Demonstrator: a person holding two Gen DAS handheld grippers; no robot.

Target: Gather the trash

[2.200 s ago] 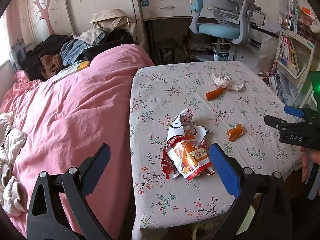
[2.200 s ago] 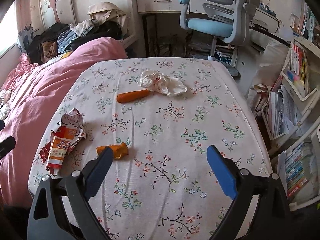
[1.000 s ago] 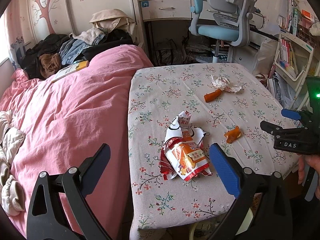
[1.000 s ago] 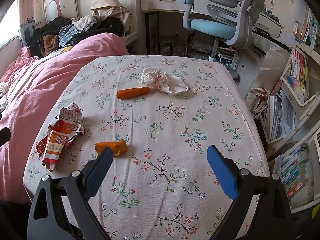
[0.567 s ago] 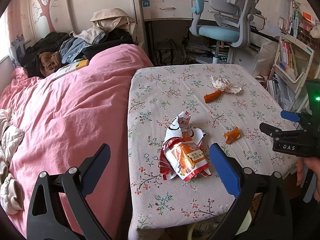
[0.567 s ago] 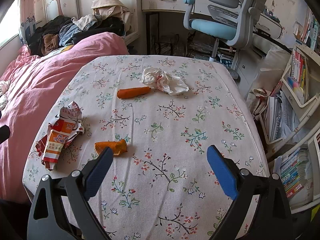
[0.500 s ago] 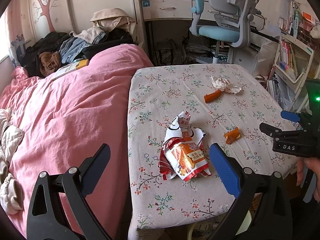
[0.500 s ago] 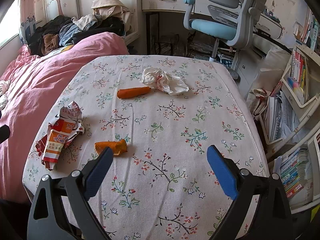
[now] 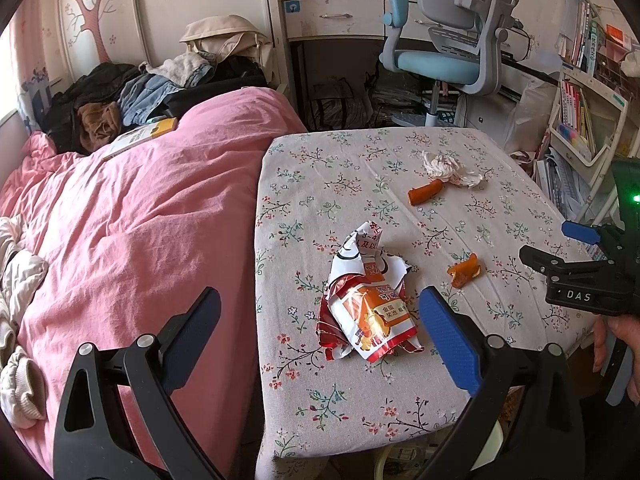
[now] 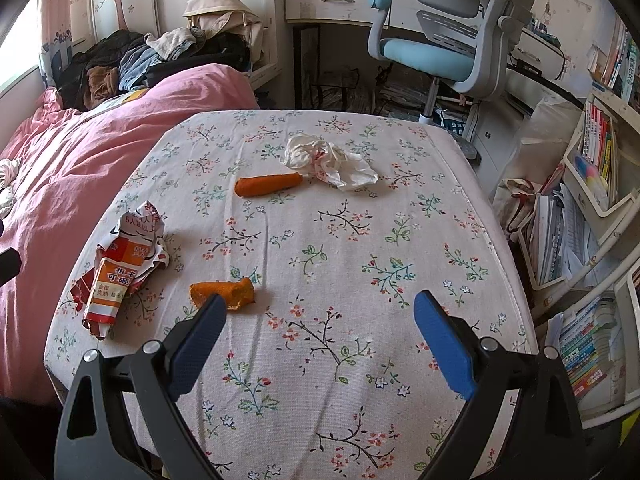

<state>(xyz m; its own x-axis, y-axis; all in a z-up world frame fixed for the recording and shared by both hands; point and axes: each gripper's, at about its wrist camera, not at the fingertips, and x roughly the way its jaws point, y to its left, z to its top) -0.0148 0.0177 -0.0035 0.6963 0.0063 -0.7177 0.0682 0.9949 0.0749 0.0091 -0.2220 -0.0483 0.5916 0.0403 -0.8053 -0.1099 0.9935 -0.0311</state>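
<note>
A torn red and orange snack wrapper lies on the floral tablecloth, just ahead of my open, empty left gripper. It also shows in the right wrist view. An orange peel piece lies just past the left finger of my open, empty right gripper. A carrot piece and a crumpled white tissue lie farther back. The right gripper also shows at the table's right edge in the left wrist view.
A bed with a pink duvet runs along the table's left edge. A blue and grey desk chair stands behind the table. Shelves with books stand to the right. Clothes are piled at the bed's far end.
Both grippers have drawn back slightly from the table over the last two seconds. In the last half second nothing has visibly moved. Both stay open.
</note>
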